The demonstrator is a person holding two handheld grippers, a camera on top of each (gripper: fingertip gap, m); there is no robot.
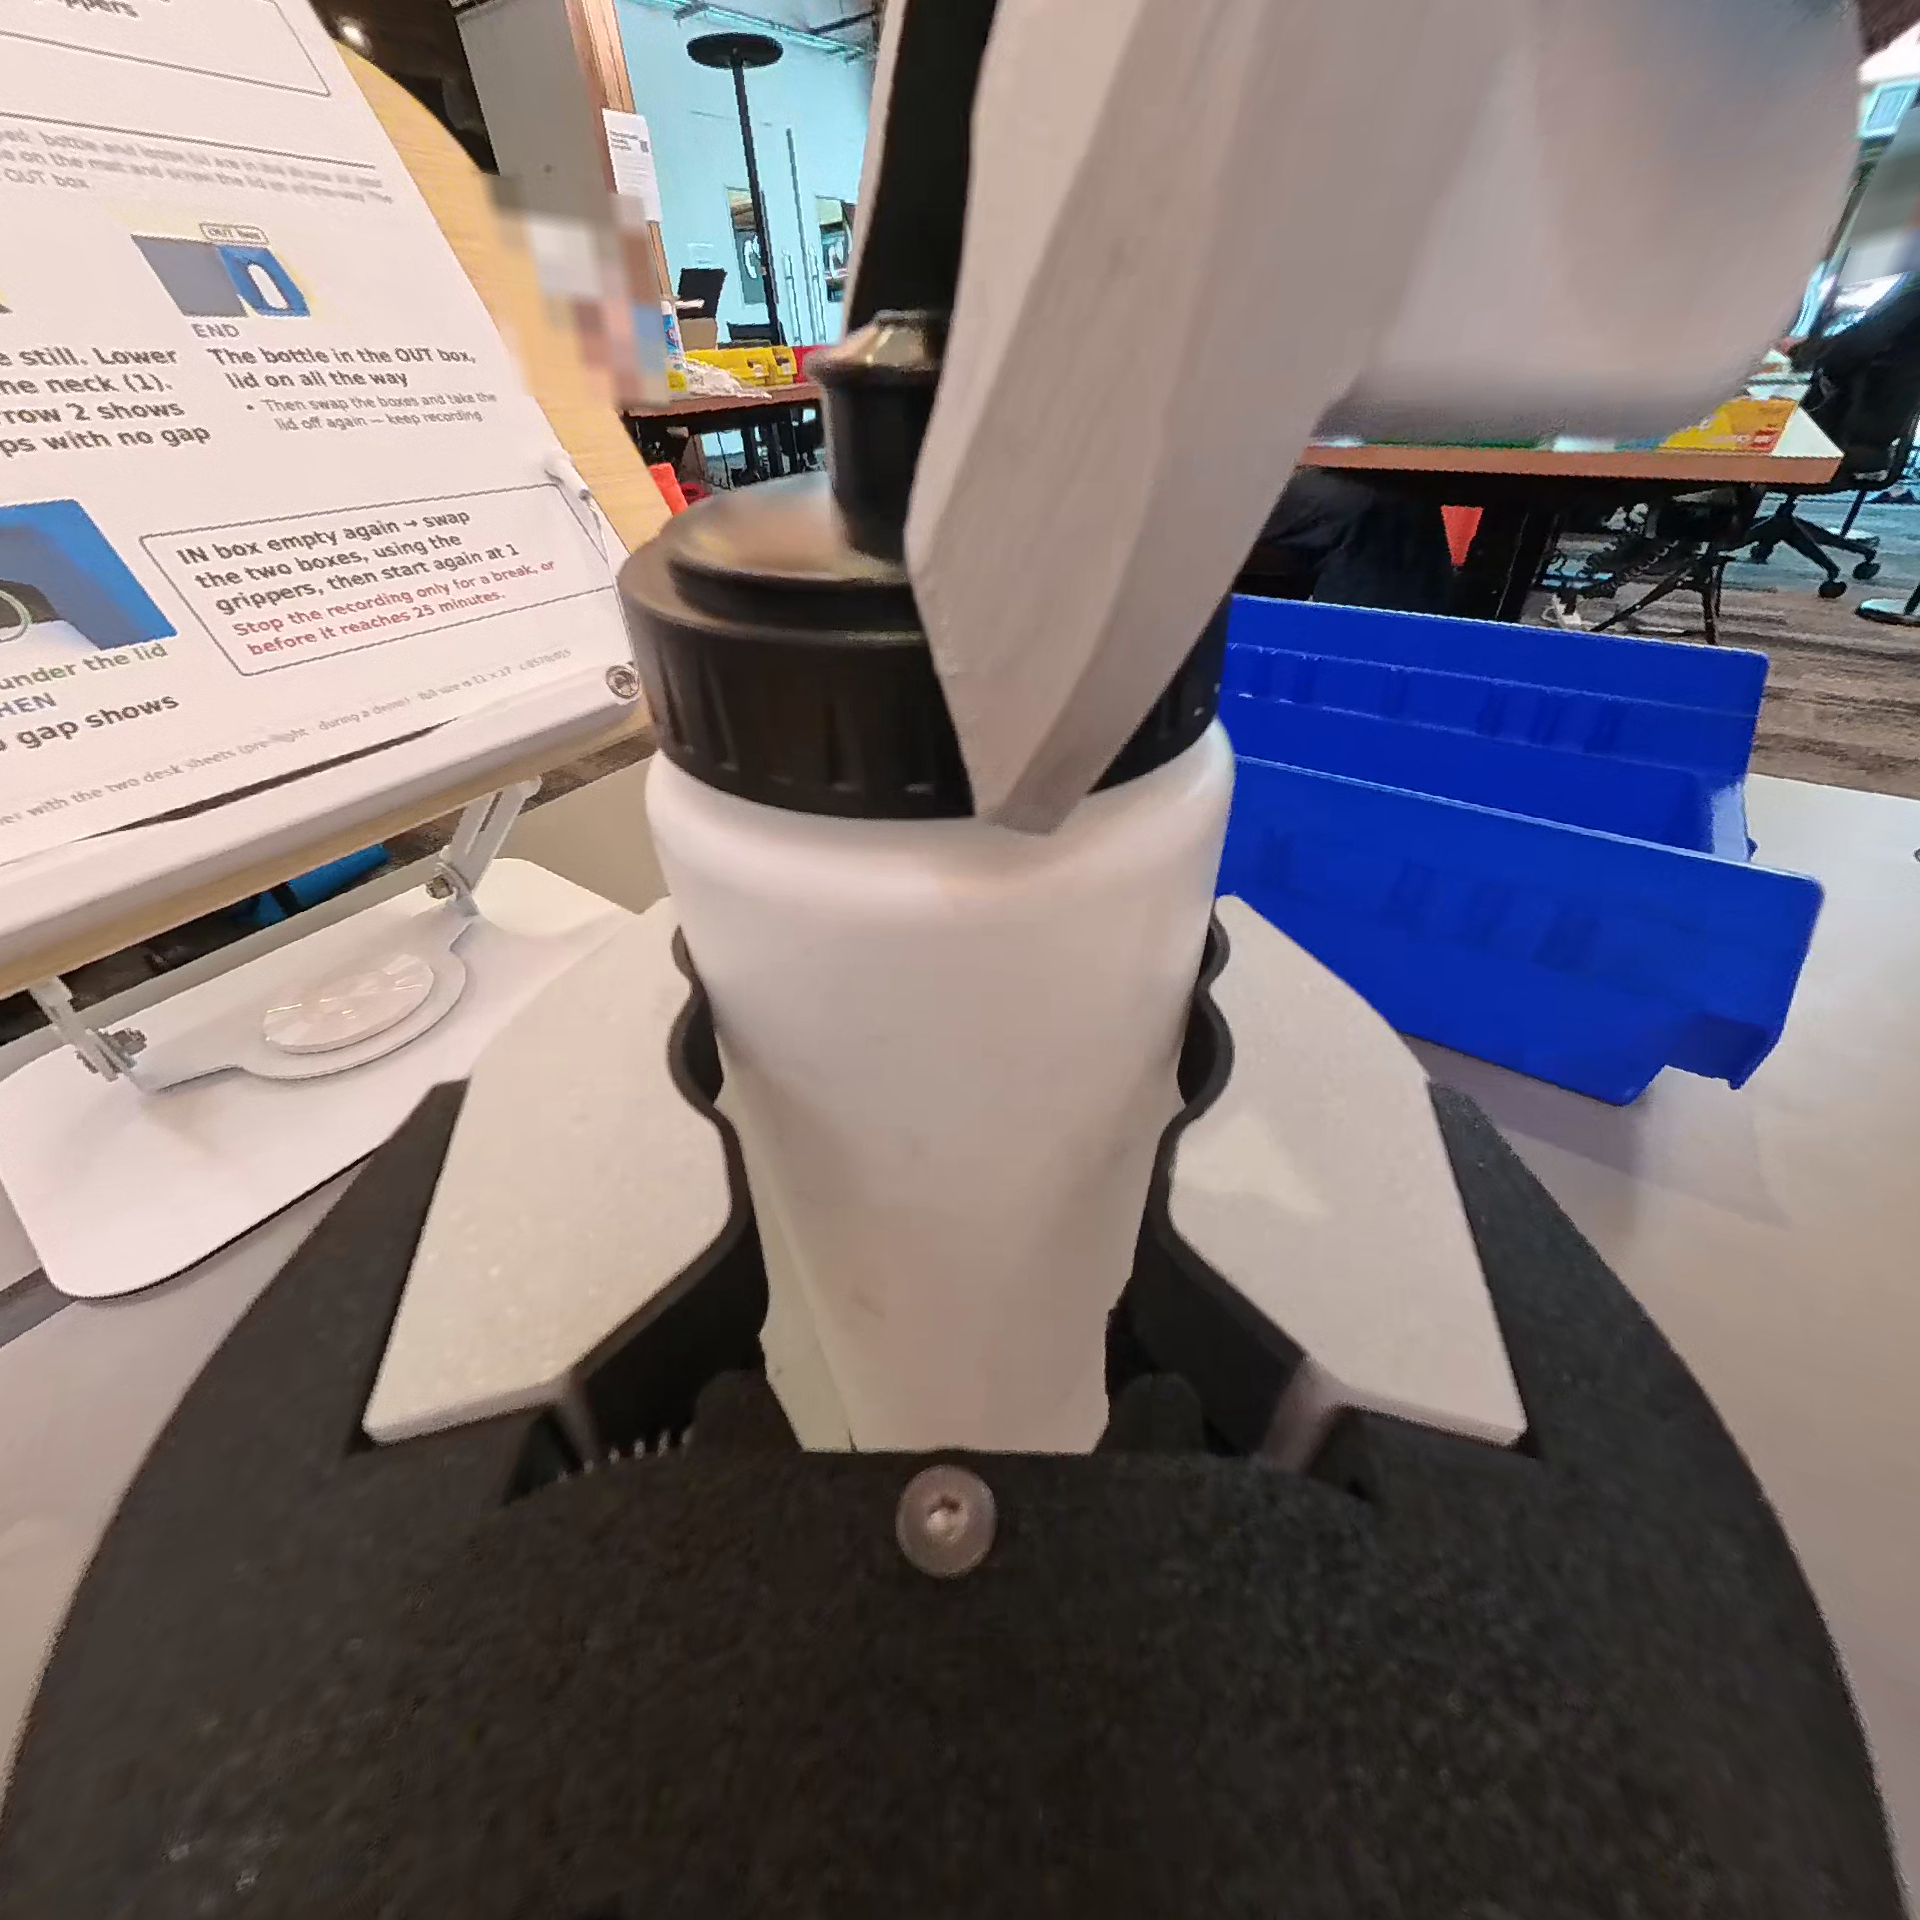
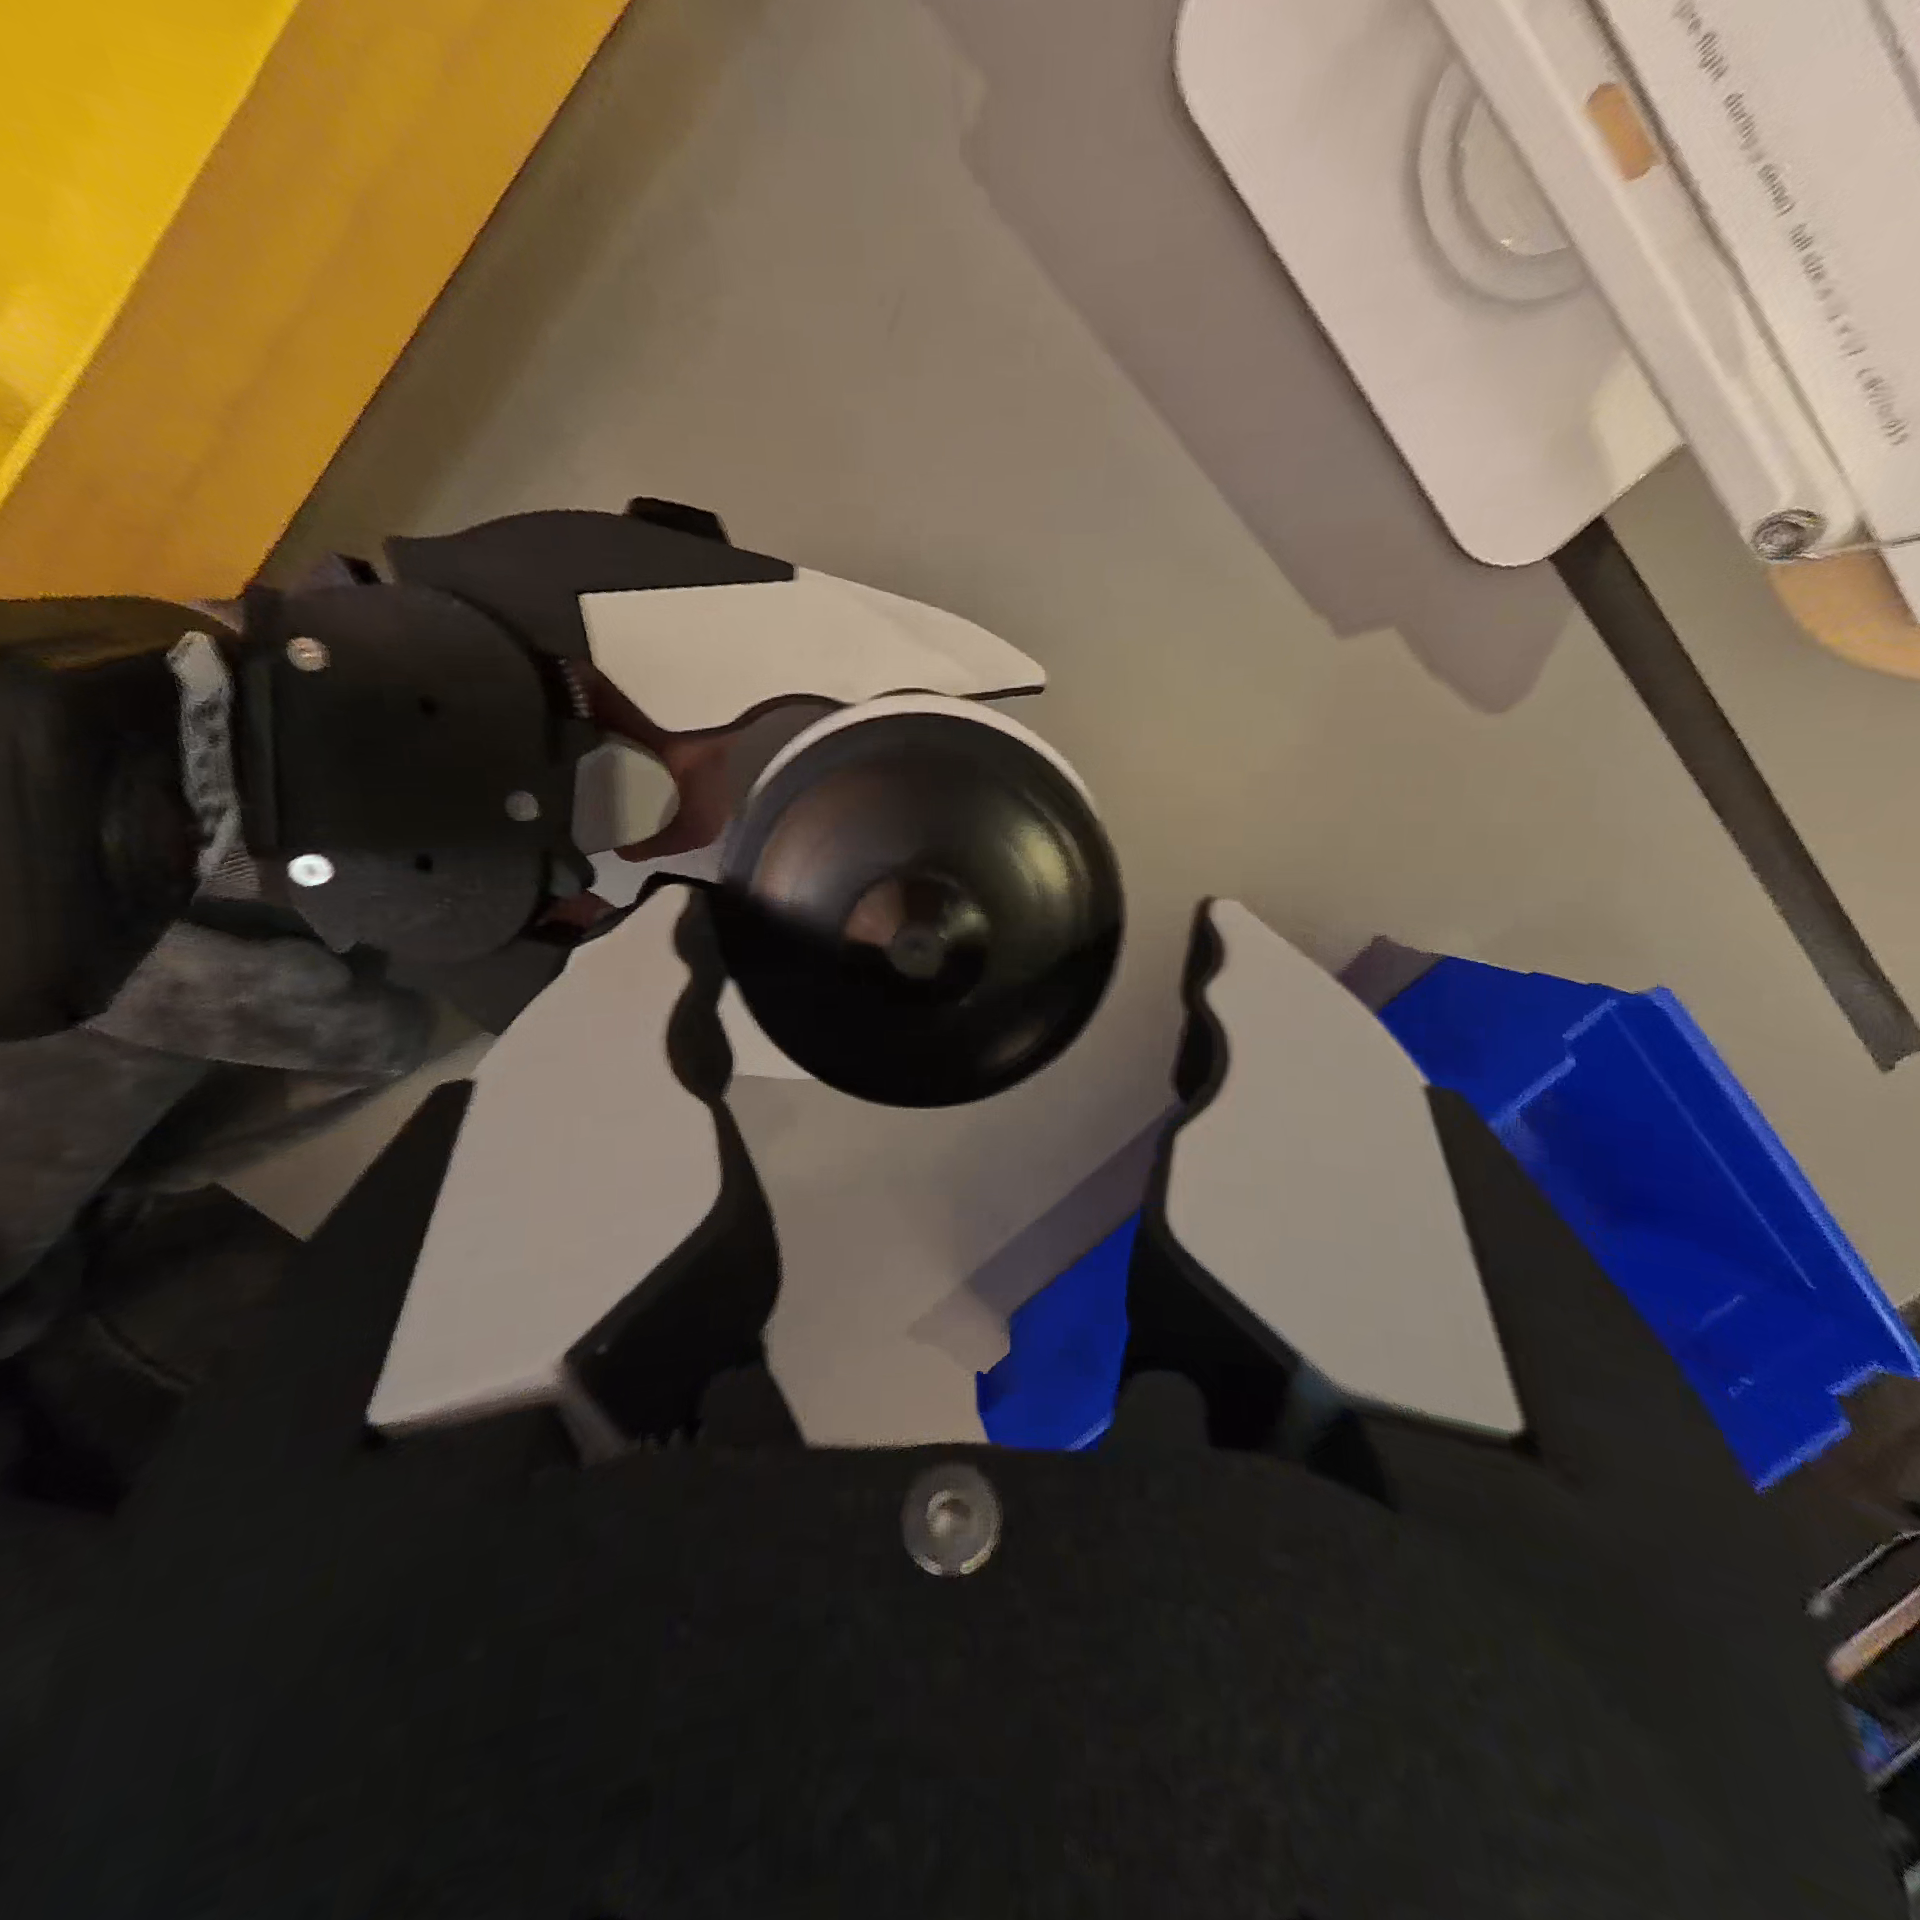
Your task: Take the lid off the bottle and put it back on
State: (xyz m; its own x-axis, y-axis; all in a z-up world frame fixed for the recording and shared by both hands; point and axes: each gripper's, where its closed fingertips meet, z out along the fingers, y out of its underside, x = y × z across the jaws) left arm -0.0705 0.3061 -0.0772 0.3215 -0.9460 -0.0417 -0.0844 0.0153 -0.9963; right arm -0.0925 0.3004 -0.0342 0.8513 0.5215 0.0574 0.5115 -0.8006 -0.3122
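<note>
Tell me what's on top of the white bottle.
A black lid with a spout sits on the white bottle. The right claw covers part of it; the bottle's inside is hidden.

bottle point(image 1: 935, 1039) standing upright on the table point(image 1: 1662, 1299), sitting between the left gripper point(image 1: 951, 1122) fingers | lid point(image 1: 790, 686) sitting on the bottle's top | right gripper point(image 2: 951, 997) hanging above the lid, one finger point(image 1: 1091, 468) lying against the lid's right side | bin point(image 1: 1507, 831) lying right of the bottle | document stand point(image 1: 260, 468) standing left of it
</note>
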